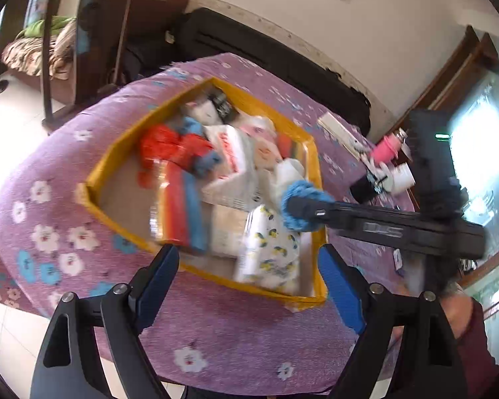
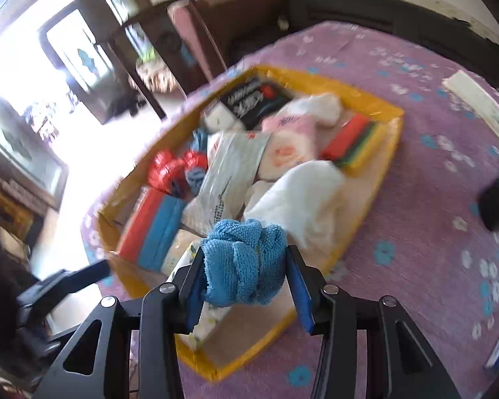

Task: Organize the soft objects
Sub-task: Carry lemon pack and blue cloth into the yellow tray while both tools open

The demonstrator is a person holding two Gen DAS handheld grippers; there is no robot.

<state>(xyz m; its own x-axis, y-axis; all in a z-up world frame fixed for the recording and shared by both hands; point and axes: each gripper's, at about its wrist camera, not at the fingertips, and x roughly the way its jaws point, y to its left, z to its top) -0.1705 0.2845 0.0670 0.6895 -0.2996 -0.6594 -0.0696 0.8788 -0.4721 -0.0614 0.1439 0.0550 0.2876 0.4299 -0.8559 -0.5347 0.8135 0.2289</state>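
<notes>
The right tongs [image 2: 246,281] pinch a bunched blue terry cloth [image 2: 244,262] between their blue pads, carried above the near end of the yellow-rimmed cardboard tray [image 2: 387,153] that sits on the purple flowered worktop [image 2: 432,232]. In the left wrist view the same cloth [image 1: 301,204] shows at about three o'clock of the tray [image 1: 99,166], at the tip of the right tool reaching in from the right. The left tongs [image 1: 249,286] are spread wide with nothing between them, hanging over the tray's six o'clock edge. The tray already holds a crowd of soft things: a red and blue sponge pack [image 2: 153,229] at nine o'clock, a white tissue packet [image 2: 229,169] near the middle, a white bag [image 2: 302,196] toward three o'clock, and a striped sponge block [image 2: 352,146] at one o'clock. The step in hand looks like the placing of the cloth into the tray. The next move probably calls for lowering it onto a free patch of cardboard at the near end, then letting go without dragging neighbours.
</notes>
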